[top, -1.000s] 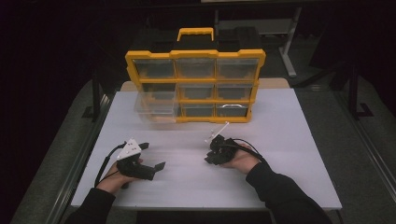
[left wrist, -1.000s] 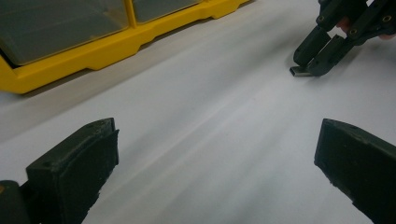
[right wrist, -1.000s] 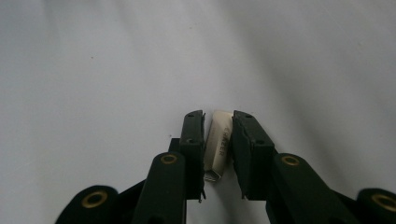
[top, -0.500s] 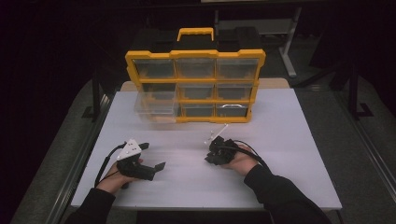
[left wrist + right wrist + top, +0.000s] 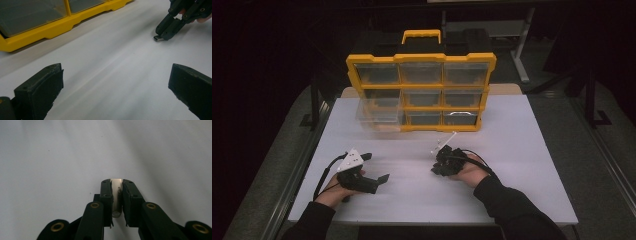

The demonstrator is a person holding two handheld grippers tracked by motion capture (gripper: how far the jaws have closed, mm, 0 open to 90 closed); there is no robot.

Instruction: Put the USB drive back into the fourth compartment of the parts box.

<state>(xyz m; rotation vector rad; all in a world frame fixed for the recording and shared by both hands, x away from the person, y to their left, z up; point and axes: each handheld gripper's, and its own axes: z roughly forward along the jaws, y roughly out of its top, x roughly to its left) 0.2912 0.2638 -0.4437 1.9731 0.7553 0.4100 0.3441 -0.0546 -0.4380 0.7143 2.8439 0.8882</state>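
Left tongs [image 5: 110,95] wide open, empty | right tongs [image 5: 116,195] clamp metal plug [image 5: 116,188]

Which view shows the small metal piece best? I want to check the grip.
The right gripper view: the small metal piece sits clamped between the right claw. The left gripper view shows its tip poking out; in the high view it is too small to make out.

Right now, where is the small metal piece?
The small metal piece sits clamped in the right tool, low over the white table, in front of the yellow drawer organizer.
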